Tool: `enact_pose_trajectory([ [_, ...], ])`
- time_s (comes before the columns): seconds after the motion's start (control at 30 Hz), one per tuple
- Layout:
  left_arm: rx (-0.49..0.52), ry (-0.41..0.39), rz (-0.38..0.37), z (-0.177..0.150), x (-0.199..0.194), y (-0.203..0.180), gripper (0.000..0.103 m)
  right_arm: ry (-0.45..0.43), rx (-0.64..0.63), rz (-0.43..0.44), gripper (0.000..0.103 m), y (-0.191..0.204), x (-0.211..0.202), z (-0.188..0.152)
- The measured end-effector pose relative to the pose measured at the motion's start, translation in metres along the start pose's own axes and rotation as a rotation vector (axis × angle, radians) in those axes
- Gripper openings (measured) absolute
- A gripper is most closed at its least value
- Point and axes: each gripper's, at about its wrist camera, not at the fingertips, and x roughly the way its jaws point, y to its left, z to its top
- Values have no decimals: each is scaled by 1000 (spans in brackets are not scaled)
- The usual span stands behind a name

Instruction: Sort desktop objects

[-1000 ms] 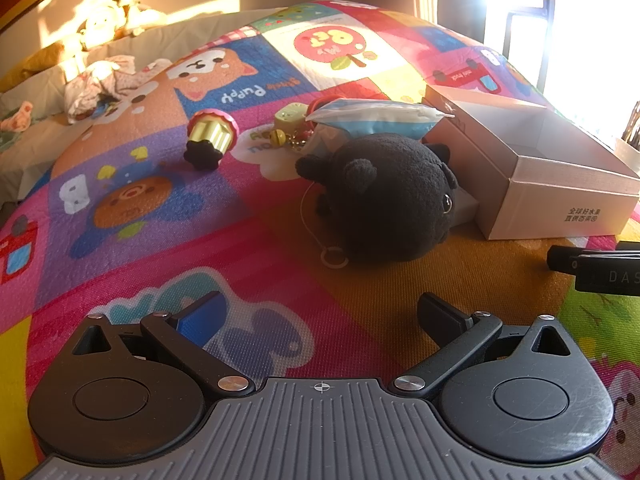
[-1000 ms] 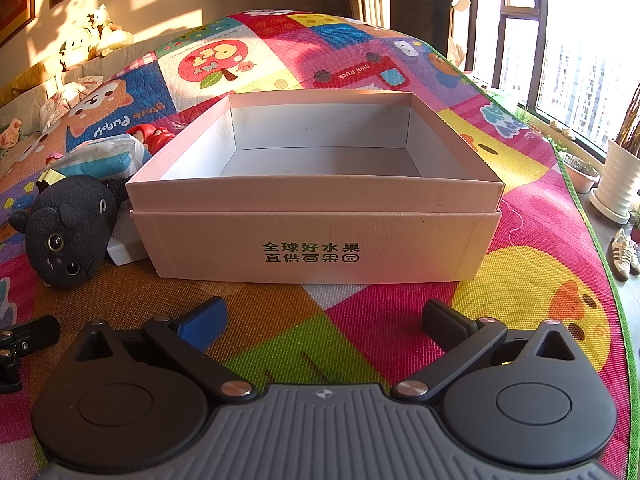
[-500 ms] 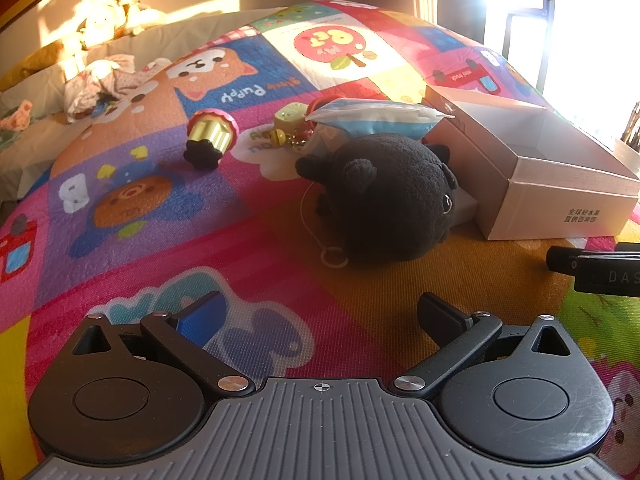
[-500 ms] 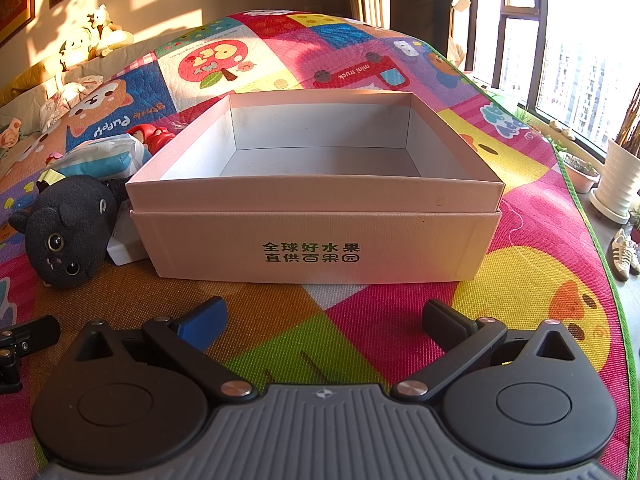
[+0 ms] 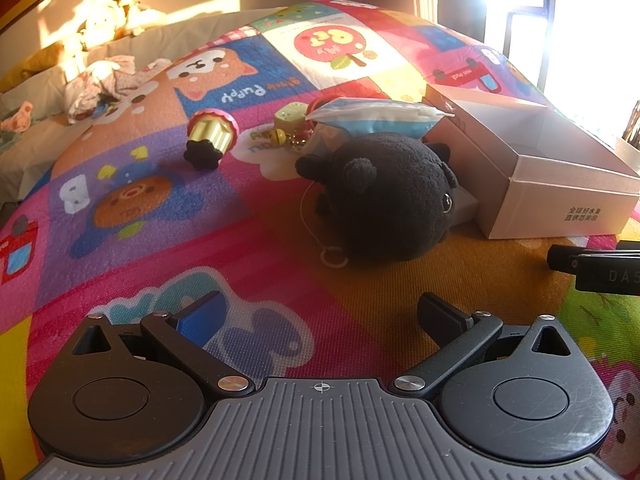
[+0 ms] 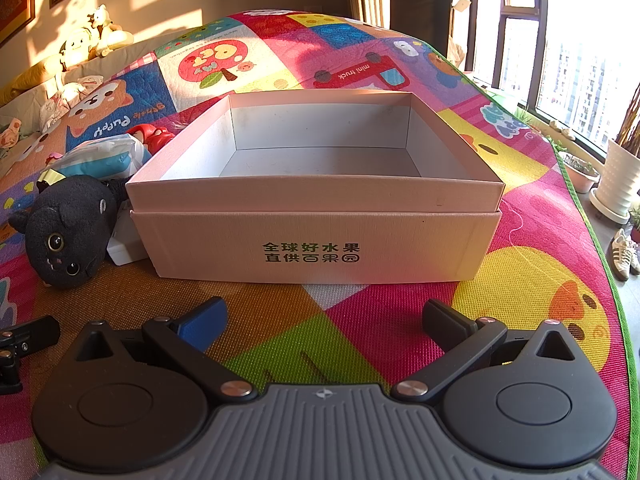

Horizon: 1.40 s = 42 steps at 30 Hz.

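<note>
A black plush cat (image 5: 384,196) (image 6: 66,232) lies on the colourful play mat beside a white cardboard box (image 5: 532,164) (image 6: 316,216), which stands empty with its top uncovered. Behind the cat lie a blue-and-white tissue pack (image 5: 376,118) (image 6: 104,156), a gold-and-pink toy (image 5: 212,138), a yellow die with bells (image 5: 290,118) and a red toy (image 6: 150,134). My left gripper (image 5: 320,314) is open, short of the cat, holding nothing. My right gripper (image 6: 324,318) is open in front of the box, also holding nothing.
A small white block (image 6: 126,246) sits wedged between cat and box. Crumpled cloth (image 5: 104,84) and plush toys (image 6: 92,38) lie at the mat's far left. Beyond the mat's right edge stand plant pots (image 6: 618,182) and shoes (image 6: 624,254) by a window.
</note>
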Motion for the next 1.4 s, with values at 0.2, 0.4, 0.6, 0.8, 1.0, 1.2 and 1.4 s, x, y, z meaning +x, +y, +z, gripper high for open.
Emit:
enact_pose_trajectory([
  [0.2,-3,42,-4,6,2,2,103,25,-10,31,103,-5,-1,3],
  [0.4,-2,37,-1,6,5,1,103,61,-49,53,103,-11,-6,-3],
  [0.6,7,27,0,5,2,-2,103,77,-42,34,103,-5,-2,3],
  [0.8,110,-59,-70,14,-2,-18,103,72,-48,28,103,-2,-3,3],
  [1.0,122,-104,-32,41,14,-24,103,65,-56,53,103,-4,-5,2],
  [1.2,-26,-164,195,41,3,39,103,-198,-300,148,103,27,-51,5],
  [1.4,-208,-76,117,28,15,78,103,-234,-463,275,79,92,-42,56],
])
